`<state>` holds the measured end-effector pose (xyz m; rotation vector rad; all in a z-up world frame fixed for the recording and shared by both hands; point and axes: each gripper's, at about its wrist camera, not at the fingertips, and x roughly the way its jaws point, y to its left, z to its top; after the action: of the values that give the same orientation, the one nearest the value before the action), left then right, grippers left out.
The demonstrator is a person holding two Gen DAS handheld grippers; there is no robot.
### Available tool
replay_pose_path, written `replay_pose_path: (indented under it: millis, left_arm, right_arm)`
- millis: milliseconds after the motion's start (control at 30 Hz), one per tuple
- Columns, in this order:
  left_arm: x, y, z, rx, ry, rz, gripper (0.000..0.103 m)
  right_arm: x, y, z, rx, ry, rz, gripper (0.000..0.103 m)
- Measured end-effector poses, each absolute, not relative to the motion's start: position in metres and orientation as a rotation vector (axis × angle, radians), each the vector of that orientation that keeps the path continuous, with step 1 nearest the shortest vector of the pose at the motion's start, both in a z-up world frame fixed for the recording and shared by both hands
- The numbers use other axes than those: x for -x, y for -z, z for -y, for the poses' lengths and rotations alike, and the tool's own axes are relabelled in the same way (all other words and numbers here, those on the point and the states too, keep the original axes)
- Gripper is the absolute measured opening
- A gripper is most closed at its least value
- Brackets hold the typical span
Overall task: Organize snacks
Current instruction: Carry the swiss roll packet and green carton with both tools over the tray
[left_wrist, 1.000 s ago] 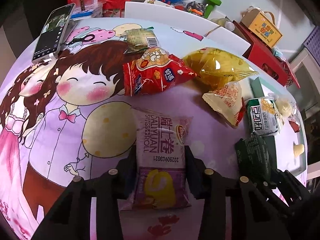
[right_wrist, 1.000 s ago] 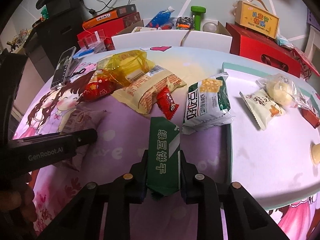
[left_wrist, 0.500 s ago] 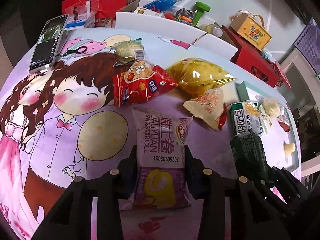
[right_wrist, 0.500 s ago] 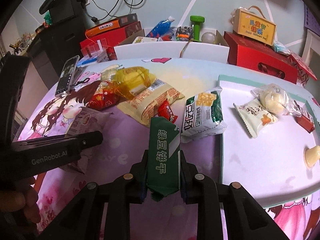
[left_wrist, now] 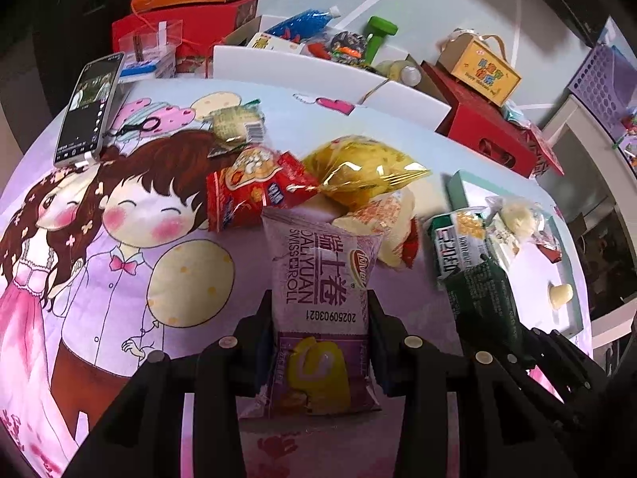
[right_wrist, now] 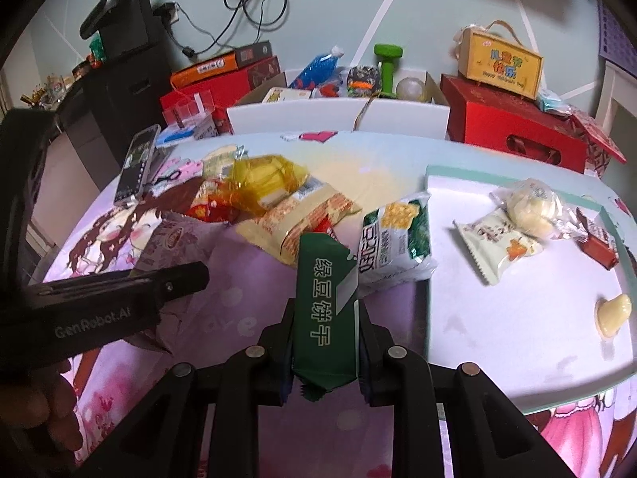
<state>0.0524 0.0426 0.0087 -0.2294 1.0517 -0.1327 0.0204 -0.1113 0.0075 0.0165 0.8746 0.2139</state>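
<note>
Both packs had come up off the cartoon tablecloth [left_wrist: 119, 279] since a second ago — left gripper [left_wrist: 320, 342] clamped on the purple Swiss roll pack [left_wrist: 322, 318], right gripper [right_wrist: 324, 342] pinching the green biscuit pack [right_wrist: 324, 310], each sticking forward past the fingertips

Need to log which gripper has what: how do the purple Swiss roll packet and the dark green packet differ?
The purple Swiss roll packet is wide and pale lilac; the dark green packet is slimmer and plain dark green with white characters. The purple one sits in the left hand-held gripper, the green one in the right hand-held gripper. Both are sealed and pinched at their lower part, standing up from the jaws.
</note>
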Motion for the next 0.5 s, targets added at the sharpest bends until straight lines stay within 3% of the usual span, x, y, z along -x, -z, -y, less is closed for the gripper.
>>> replay_pose_path:
  millis: [500]
  left_arm:
    - [-0.046,-0.038,-0.002,0.17,0.238,-0.976,0.043]
  right_arm:
    - [-0.019,-0.043,0.163,-0.118,-0.118,-0.782,0.026]
